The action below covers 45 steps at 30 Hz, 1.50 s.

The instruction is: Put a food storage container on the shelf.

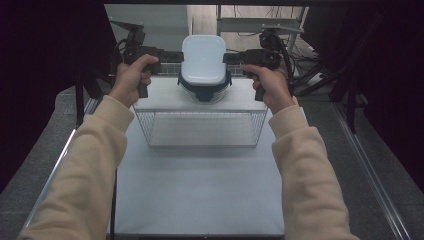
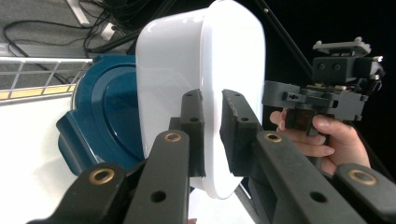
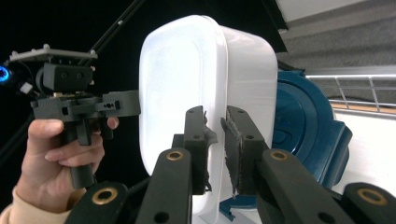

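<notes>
- I am holding a white tub (image 1: 203,59) upside down in the air, just above a round container with a dark blue lid (image 1: 204,89); I cannot tell what is inside either.
- That container is sitting on the white top of a wire rack (image 1: 200,127).
- My left gripper (image 1: 177,56) is pinching the tub's rim from one side.
- My right gripper (image 1: 229,57) is pinching the opposite rim.
- Both forearms are stretching forward, hands level, grippers pointing inward.

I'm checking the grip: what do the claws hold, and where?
Both hold the white box: the left claw pinches its rim on one side, the right claw the rim opposite.
</notes>
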Available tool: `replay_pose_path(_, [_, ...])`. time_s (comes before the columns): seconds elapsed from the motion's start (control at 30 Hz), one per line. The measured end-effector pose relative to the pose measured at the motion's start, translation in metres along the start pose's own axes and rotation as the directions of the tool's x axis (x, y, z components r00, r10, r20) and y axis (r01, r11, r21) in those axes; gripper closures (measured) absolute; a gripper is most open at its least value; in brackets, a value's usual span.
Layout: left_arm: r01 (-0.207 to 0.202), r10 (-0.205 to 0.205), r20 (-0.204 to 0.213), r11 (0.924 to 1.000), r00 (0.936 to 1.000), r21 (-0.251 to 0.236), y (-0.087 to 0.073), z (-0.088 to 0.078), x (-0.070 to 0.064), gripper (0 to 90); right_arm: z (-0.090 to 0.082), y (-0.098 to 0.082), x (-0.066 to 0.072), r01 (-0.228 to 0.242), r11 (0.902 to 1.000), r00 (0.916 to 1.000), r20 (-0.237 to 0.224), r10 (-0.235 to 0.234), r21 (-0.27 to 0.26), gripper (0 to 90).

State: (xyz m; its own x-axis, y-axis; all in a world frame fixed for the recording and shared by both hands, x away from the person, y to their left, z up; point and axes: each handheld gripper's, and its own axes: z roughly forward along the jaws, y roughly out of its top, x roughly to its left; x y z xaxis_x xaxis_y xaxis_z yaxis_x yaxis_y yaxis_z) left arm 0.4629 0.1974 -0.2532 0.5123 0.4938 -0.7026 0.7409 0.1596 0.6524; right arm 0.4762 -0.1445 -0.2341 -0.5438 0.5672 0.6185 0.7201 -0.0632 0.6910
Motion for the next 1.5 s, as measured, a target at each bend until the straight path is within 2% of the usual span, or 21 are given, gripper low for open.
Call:
replay_pose_path(0.17, [0.06, -0.06, 0.009, 0.9982, 0.9982, -0.004, 0.007, 0.006, 0.008, 78.7, 0.007, 0.008, -0.01, -0.075, 0.9972, 0.9972, -0.003, 0.075, 0.002, 77.2])
replay_pose_path(0.47, [0.11, -0.11, -0.002, 0.9937, 0.9939, -0.022, 0.012, 0.012, 0.021, 76.2, 0.017, 0.01, -0.018, -0.134, 0.9908, 0.991, -0.002, 0.134, -0.021, 74.4])
replay_pose_path(0.57, [0.112, -0.112, -0.02, 0.9937, 0.9935, -0.014, 0.011, 0.014, 0.025, 75.1, 0.022, 0.009, -0.021, -0.149, 0.9888, 0.9888, 0.012, 0.149, -0.015, 72.6])
replay_pose_path(0.63, [0.116, -0.116, -0.006, 0.993, 0.9932, -0.019, 0.01, 0.013, 0.027, 74.7, 0.023, 0.008, -0.023, -0.158, 0.9872, 0.9874, 0.007, 0.158, -0.023, 72.5])
replay_pose_path(0.73, [0.11, -0.11, -0.01, 0.9938, 0.9939, -0.016, 0.01, 0.013, 0.026, 74.4, 0.023, 0.009, -0.022, -0.16, 0.9868, 0.9871, 0.009, 0.16, -0.026, 72.5])
replay_pose_path(1.0, [0.096, -0.096, -0.009, 0.9952, 0.9953, -0.018, 0.009, 0.015, 0.026, 71.7, 0.024, 0.008, -0.021, -0.143, 0.989, 0.9895, 0.017, 0.144, -0.039, 71.4])
replay_pose_path(1.03, [0.09, -0.09, -0.008, 0.9958, 0.9959, -0.018, 0.009, 0.015, 0.025, 69.7, 0.024, 0.008, -0.02, -0.134, 0.9903, 0.9907, 0.02, 0.135, -0.036, 69.6])
replay_pose_path(1.07, [0.081, -0.081, -0.009, 0.9965, 0.9967, -0.022, 0.009, 0.015, 0.024, 58.9, 0.025, 0.007, -0.019, -0.103, 0.9941, 0.9938, 0.039, 0.104, -0.033, 59.5])
replay_pose_path(1.1, [0.071, -0.071, -0.009, 0.997, 0.9975, -0.031, 0.009, 0.015, 0.023, 53.7, 0.025, 0.007, -0.018, -0.082, 0.9956, 0.9951, 0.051, 0.085, -0.046, 53.9])
replay_pose_path(1.13, [0.059, -0.059, -0.007, 0.9974, 0.9982, -0.041, 0.009, 0.014, 0.021, 53.7, 0.025, 0.007, -0.018, -0.082, 0.9956, 0.9951, 0.051, 0.085, -0.046, 53.9])
replay_pose_path(1.2, [0.028, -0.03, -0.018, 0.9971, 0.9994, -0.071, 0.008, 0.011, 0.017, 45.8, 0.022, 0.007, -0.015, -0.041, 0.996, 0.9967, 0.067, 0.046, -0.08, 44.1])
replay_pose_path(1.3, [-0.018, 0.014, -0.042, 0.995, 0.999, -0.098, 0.006, 0.004, 0.011, 37.0, 0.015, 0.006, -0.008, 0.046, 0.9931, 0.9943, 0.1, -0.036, -0.108, 37.9])
replay_pose_path(1.33, [-0.066, 0.06, -0.065, 0.9923, 0.9961, -0.105, 0.004, -0.001, 0.007, 34.1, 0.009, 0.005, -0.003, 0.098, 0.989, 0.9908, 0.104, -0.087, -0.111, 34.6])
replay_pose_path(1.37, [-0.066, 0.06, -0.065, 0.9923, 0.9961, -0.105, 0.004, -0.001, 0.007, 32.7, 0.009, 0.005, -0.003, 0.098, 0.989, 0.9908, 0.104, -0.087, -0.111, 34.6])
replay_pose_path(1.4, [-0.09, 0.082, -0.087, 0.9907, 0.9929, -0.102, 0.003, -0.003, 0.005, 31.6, 0.004, 0.003, 0.002, 0.153, 0.9823, 0.9832, 0.116, -0.14, -0.108, 31.8])
replay_pose_path(1.43, [-0.116, 0.106, -0.098, 0.9882, 0.9896, -0.1, 0.002, -0.006, 0.002, 31.6, 0.004, 0.003, 0.002, 0.153, 0.9823, 0.9832, 0.116, -0.14, -0.108, 31.8])
replay_pose_path(1.47, [-0.135, 0.124, -0.102, 0.9855, 0.987, -0.103, 0.0, -0.008, 0.0, 30.6, -0.003, -0.001, 0.005, 0.205, 0.9732, 0.9731, 0.129, -0.191, -0.104, 31.2])
replay_pose_path(1.5, [-0.161, 0.149, -0.118, 0.9818, 0.9819, -0.101, -0.001, -0.011, -0.003, 30.6, -0.003, -0.001, 0.005, 0.205, 0.9732, 0.9731, 0.129, -0.191, -0.104, 31.2])
